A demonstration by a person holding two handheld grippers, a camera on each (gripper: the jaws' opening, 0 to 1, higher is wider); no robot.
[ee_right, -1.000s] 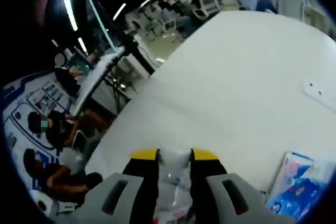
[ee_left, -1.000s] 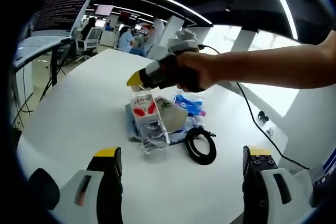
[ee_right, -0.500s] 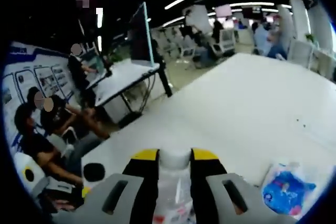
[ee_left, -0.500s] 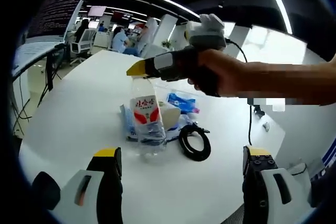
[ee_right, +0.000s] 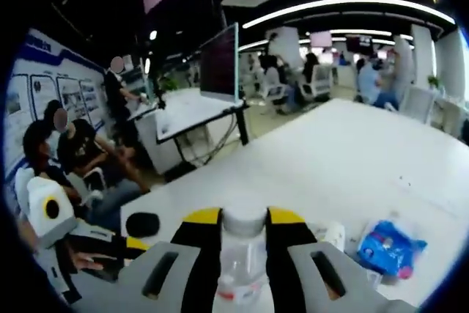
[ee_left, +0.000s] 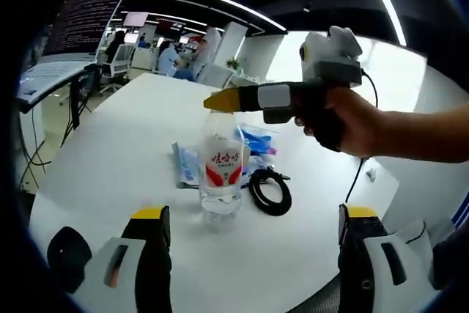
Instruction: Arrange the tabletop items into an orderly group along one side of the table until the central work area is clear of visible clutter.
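Note:
A clear water bottle with a red and white label stands upright on the white table. My right gripper, held by a hand coming in from the right, is shut on the bottle's cap. In the right gripper view the yellow-tipped jaws clamp the white cap, with the bottle hanging below. My left gripper stands open at the near table edge, short of the bottle, with nothing between its jaws.
A coiled black cable lies just right of the bottle. A blue packet and a crumpled clear bag lie behind it. Beyond the table are desks, a monitor and seated people.
The right gripper has raised the bottle from a tilt in the pile to upright and brought it nearer and to the right. The left gripper's jaws stay open.

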